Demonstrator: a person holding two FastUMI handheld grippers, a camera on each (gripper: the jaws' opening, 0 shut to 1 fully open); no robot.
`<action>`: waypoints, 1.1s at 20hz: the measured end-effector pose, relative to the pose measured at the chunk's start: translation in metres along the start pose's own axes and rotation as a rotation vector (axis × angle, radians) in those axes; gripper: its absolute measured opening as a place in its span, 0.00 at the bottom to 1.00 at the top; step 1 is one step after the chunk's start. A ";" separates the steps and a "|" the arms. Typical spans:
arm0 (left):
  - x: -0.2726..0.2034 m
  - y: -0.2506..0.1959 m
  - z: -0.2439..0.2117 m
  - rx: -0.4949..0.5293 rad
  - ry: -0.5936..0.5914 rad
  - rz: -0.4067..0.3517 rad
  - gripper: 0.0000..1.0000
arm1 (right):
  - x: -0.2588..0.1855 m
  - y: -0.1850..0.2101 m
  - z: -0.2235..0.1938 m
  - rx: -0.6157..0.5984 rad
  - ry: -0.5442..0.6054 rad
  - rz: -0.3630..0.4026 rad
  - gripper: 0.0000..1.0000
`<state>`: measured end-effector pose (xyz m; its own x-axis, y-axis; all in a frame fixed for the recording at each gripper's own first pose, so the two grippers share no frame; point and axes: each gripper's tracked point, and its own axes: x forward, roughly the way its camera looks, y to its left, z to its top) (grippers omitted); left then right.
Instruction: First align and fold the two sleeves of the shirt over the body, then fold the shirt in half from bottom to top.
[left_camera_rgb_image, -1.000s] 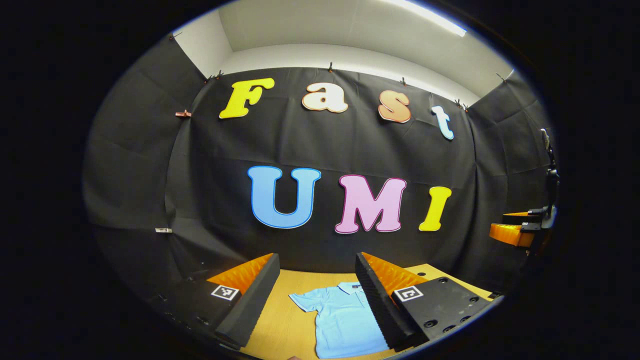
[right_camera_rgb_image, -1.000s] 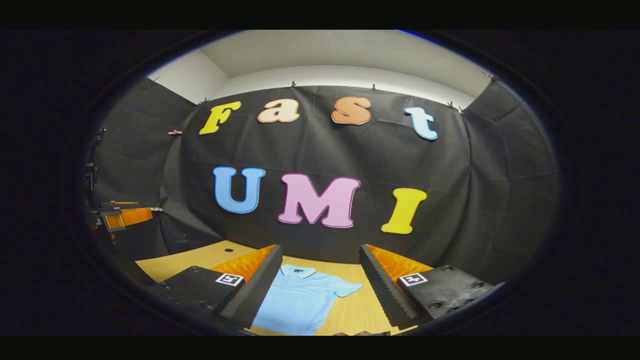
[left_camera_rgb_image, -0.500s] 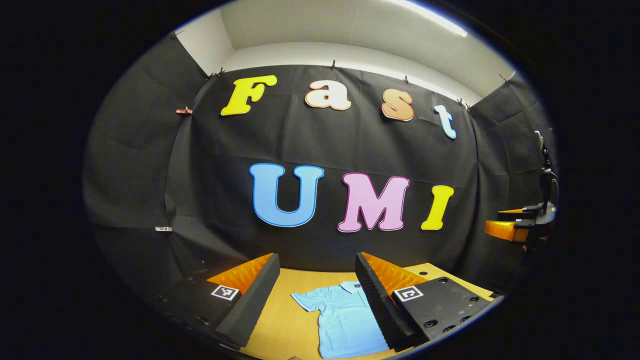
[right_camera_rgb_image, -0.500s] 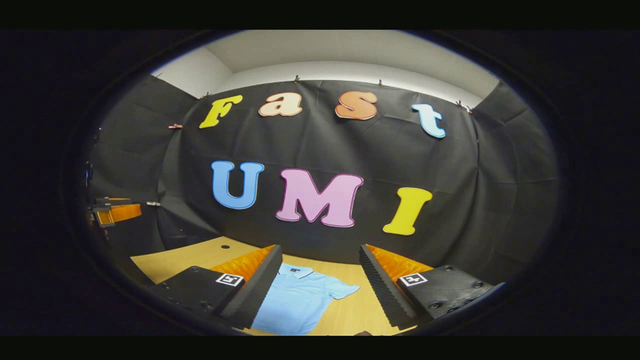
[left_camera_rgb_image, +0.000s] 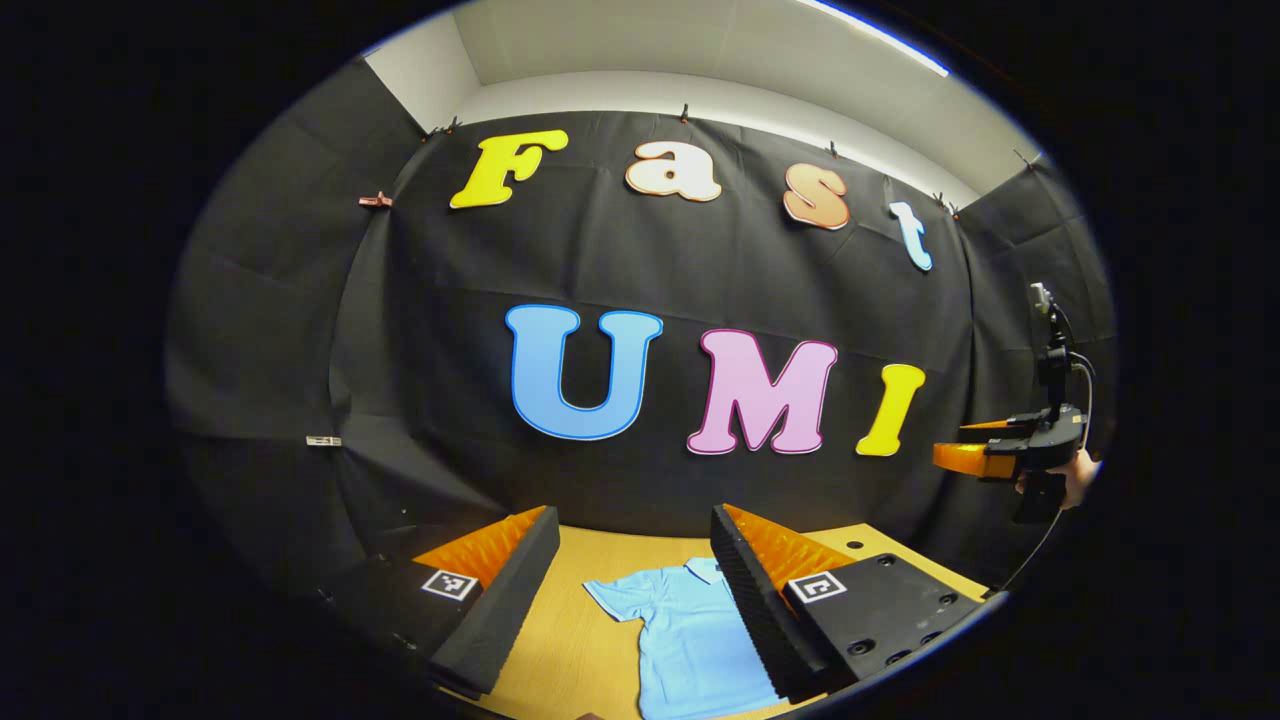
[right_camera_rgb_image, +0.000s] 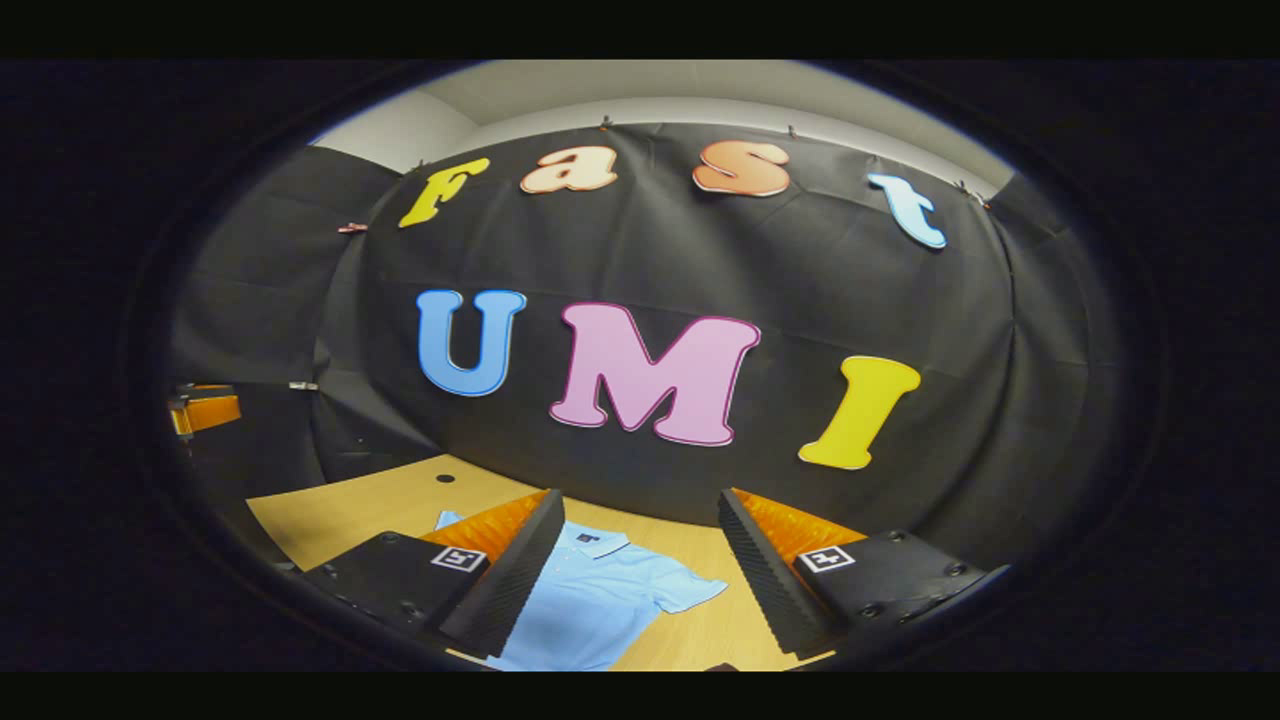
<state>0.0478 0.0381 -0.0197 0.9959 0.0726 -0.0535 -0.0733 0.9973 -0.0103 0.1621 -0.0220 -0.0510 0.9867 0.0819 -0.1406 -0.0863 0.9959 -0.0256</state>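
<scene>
So, left gripper view: left claw (left_camera_rgb_image: 632, 600) is spread wide and has hold of nothing, hanging well above the counter (left_camera_rgb_image: 570, 640). Between its fingers sits the shirt (left_camera_rgb_image: 690, 640), light blue polo, lying flat on the counter, collar pointing toward the booth wall. One sleeve (left_camera_rgb_image: 615, 598) sticks out sideways from the shirt's body, unfolded; the other side of the shirt is hidden behind a finger. Far to the side of the shirt, up off the counter, the right claw (left_camera_rgb_image: 965, 455) shows with a hand (left_camera_rgb_image: 1078, 478) behind it; from this angle can't tell its spread.

Right gripper view: right claw (right_camera_rgb_image: 640, 570) is wide apart too, empty, above the counter (right_camera_rgb_image: 350, 510). Shirt (right_camera_rgb_image: 595, 600) lies flat below, collar (right_camera_rgb_image: 590, 540) toward the wall. One sleeve (right_camera_rgb_image: 690, 592) sticks out from the shirt's body, and a bit of the other sleeve (right_camera_rgb_image: 447, 519) peeks past the finger. Left claw (right_camera_rgb_image: 205, 410) is seen far out to the side of the shirt, raised.

Judgement: nothing folded yet, both sleeves still out. Shirt looks like thin soft knit, light, limp, will sag and wrinkle when lifted, no breakage worry. Best hold is probably each sleeve's outer hem, pinching one layer only, then dragging it low over the shirt's body. Bottom hem corners later for the half fold. Slip risk if the pinch is shallow.
</scene>
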 end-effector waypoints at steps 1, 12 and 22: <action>0.007 0.001 -0.002 0.011 0.002 0.024 0.97 | 0.021 -0.008 -0.009 0.008 0.009 0.005 0.97; 0.073 -0.023 -0.028 0.051 0.103 0.167 0.97 | 0.192 -0.095 -0.196 0.070 0.312 0.040 0.97; 0.095 -0.049 -0.071 0.095 0.239 0.224 0.97 | 0.229 -0.125 -0.387 0.175 0.646 0.039 0.97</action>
<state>0.1426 -0.0047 -0.0948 0.9141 0.2962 -0.2770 -0.2728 0.9545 0.1205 0.3454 -0.1426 -0.4627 0.6980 0.1333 -0.7036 -0.0432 0.9886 0.1445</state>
